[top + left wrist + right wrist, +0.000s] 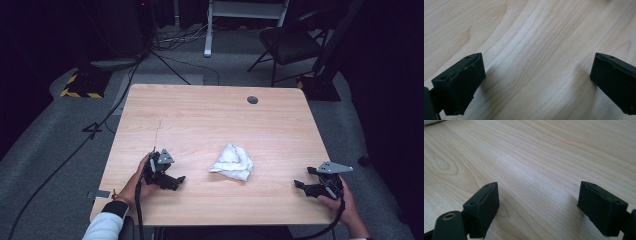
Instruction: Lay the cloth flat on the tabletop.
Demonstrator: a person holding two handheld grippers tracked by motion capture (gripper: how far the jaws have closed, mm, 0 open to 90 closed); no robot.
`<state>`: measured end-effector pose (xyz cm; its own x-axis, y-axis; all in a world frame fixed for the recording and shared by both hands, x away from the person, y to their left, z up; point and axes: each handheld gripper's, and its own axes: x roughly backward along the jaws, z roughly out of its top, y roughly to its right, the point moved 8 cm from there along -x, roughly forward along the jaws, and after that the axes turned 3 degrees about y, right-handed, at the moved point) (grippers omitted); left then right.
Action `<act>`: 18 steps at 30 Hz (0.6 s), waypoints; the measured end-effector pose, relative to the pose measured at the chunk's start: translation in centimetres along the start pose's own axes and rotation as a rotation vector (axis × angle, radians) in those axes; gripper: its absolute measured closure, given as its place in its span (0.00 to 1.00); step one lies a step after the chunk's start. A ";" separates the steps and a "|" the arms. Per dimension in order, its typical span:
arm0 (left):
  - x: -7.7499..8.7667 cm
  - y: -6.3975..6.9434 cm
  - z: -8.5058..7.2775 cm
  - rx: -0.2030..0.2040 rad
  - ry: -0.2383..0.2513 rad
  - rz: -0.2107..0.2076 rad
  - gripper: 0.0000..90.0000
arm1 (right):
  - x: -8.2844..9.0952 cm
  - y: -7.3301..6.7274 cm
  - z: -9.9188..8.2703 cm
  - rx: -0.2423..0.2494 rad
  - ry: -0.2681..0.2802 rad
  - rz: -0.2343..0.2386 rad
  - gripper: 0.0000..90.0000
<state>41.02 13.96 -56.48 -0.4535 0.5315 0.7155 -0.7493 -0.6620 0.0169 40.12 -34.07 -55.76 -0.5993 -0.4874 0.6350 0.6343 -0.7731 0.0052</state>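
A crumpled white cloth [232, 162] lies on the wooden table [210, 120], a little in front of its middle. My left gripper [179, 180] rests low at the table's front left, a hand's width left of the cloth, pointing toward it. Its jaws stand wide apart over bare wood in the left gripper view [537, 80]. My right gripper [300, 186] sits near the front right, right of the cloth and pointing left toward it. In the right gripper view [537, 207] its jaws are spread with only wood between them. A sliver of the white cloth [431, 121] peeks in at the top left corner.
A round grey grommet [252, 100] is set in the table near its far edge. Behind the table stand a dark chair [290, 45] and a white frame leg [209, 30]; cables run across the grey floor.
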 end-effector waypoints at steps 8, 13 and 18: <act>-0.7 1.1 0.7 -0.042 -0.001 -0.040 0.00 | 0.0 0.0 0.0 0.003 0.000 0.001 0.20; -1.2 1.8 1.3 -0.075 -0.006 -0.069 0.00 | -0.1 0.0 0.1 0.017 -0.011 0.016 0.20; -2.0 3.1 2.9 -0.107 -0.043 -0.093 0.19 | -0.4 -0.4 1.1 0.056 -0.033 -0.007 0.30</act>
<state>41.02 9.31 -55.83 -0.3599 0.5632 0.7438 -0.8355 -0.5494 0.0117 40.58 -33.12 -55.18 -0.5884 -0.4676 0.6597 0.6568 -0.7522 0.0526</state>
